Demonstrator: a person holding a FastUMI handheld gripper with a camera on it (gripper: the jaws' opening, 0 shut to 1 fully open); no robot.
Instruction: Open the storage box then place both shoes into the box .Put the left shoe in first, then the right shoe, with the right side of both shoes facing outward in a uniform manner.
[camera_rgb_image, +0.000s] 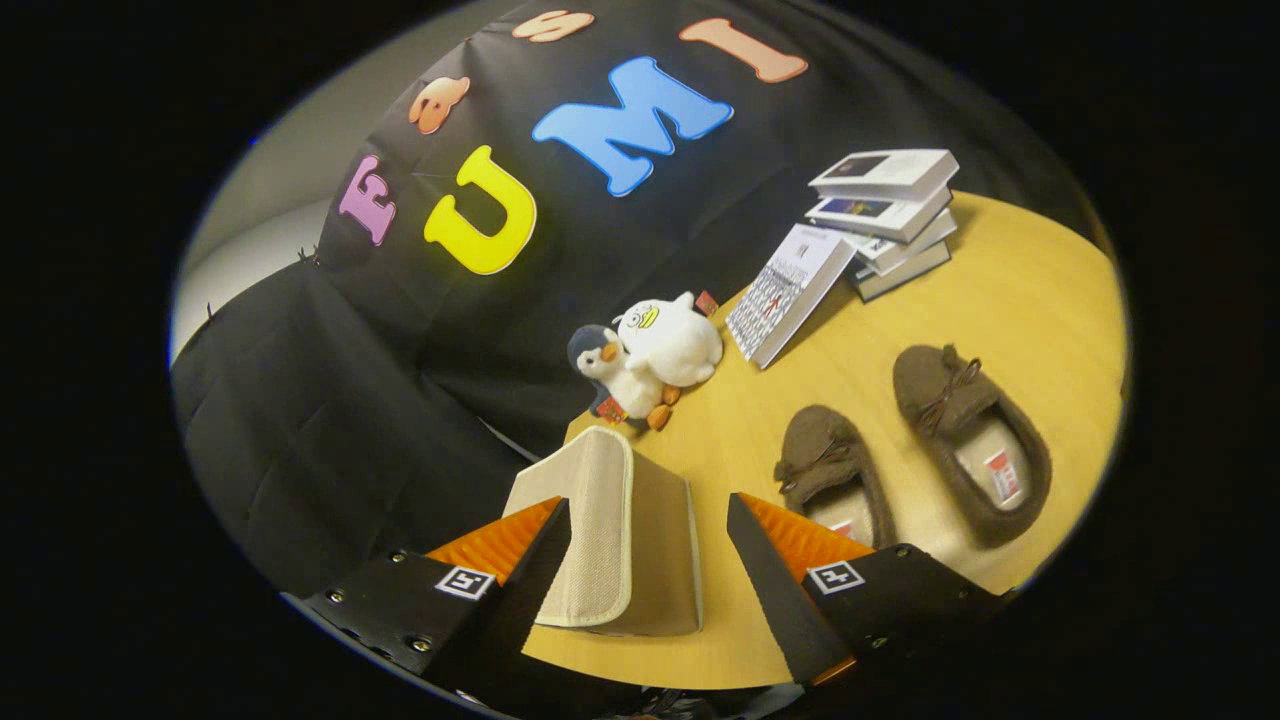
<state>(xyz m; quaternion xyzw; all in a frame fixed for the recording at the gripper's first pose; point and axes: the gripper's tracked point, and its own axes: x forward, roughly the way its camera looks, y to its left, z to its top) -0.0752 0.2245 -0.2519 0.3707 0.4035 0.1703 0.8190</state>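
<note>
Claw (648, 560) wide open, nothing held. Fingers spread either side of the box (615, 530), neither finger touching it as far as can be told.

Box: beige fabric, standing on the tabletop (1010, 300) between the fingers and just ahead of them, near the tabletop's left edge. Lid closed, with a pale trimmed flap folded down over the near face. Long axis running near to far, slightly leaning left at the far end.

Shoes: two brown moccasin slippers with bow laces, lying right of the box, soles down, openings up. Near shoe (830, 470) just beyond the right finger, heel partly hidden behind it. Far shoe (970, 440) further right, apart from the first. Both set roughly parallel, toes pointing far, heels near, long axes tilted a little to the left at the toe.

Surroundings: two plush toys, a penguin (615, 380) and a white one (672, 340), touching each other, at the far left of the tabletop beyond the box. A stack of books (885, 215) at the far right, with one more book (785, 290) leaning against it, cover facing near-left. Bare tabletop between box and shoes; no object standing between them.
</note>
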